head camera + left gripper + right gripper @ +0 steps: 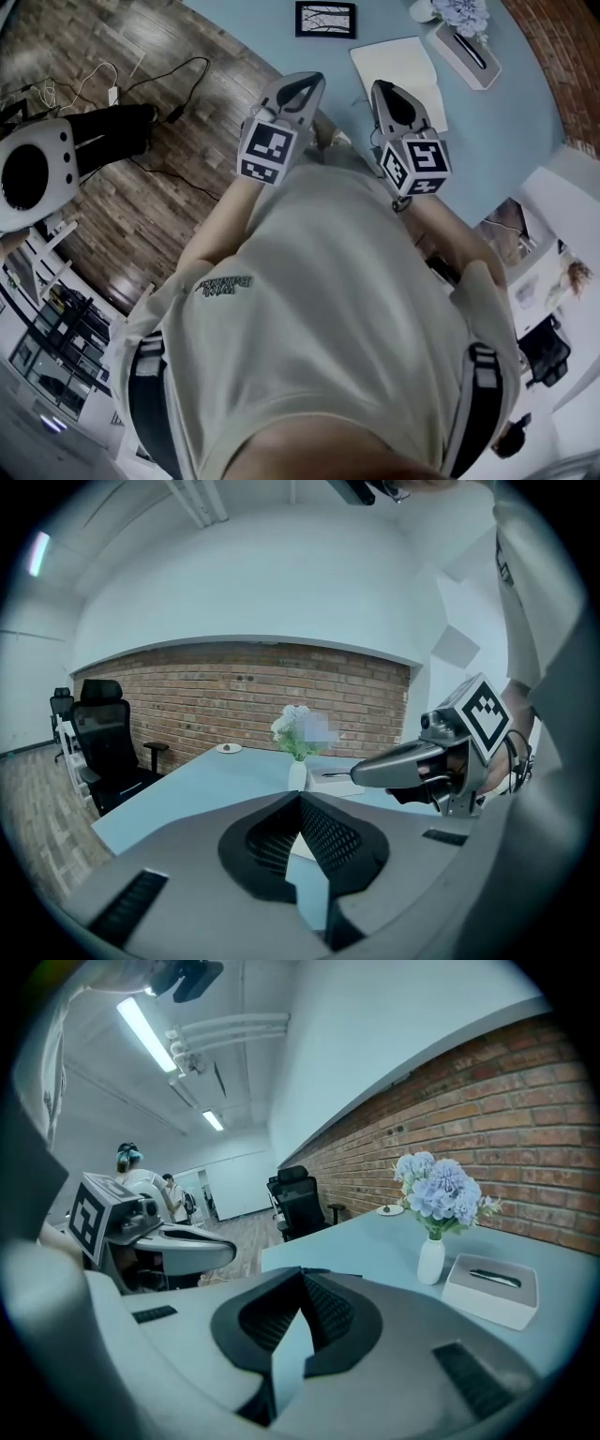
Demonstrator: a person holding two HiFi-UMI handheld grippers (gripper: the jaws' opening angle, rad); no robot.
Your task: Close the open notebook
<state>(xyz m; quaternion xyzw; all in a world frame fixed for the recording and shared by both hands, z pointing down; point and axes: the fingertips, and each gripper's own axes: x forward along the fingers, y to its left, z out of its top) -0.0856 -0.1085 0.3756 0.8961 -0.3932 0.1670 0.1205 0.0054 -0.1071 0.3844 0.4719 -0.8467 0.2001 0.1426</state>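
The notebook is lying on the blue table with a white page facing up, so I think the closing is not done yet.

Here is what could be going wrong next. Both grippers are pinched together, so a tip may be sliding over the flat page and not getting under the cover. Then the notebook may be scooting away toward the tray just past it. A hard push could be knocking into the flower vase standing beside that tray. A picture frame is sitting near the notebook's far left corner, and it could be getting bumped too.

The person is holding both grippers out in front of the chest, side by side. They are pointing forward and a bit down toward the notebook. The left gripper is hanging just beside the notebook's near left corner. Its jaws are touching each other with nothing between them. The right gripper is hanging over the notebook's near edge. Its jaws are pressed together too, and they are holding nothing.
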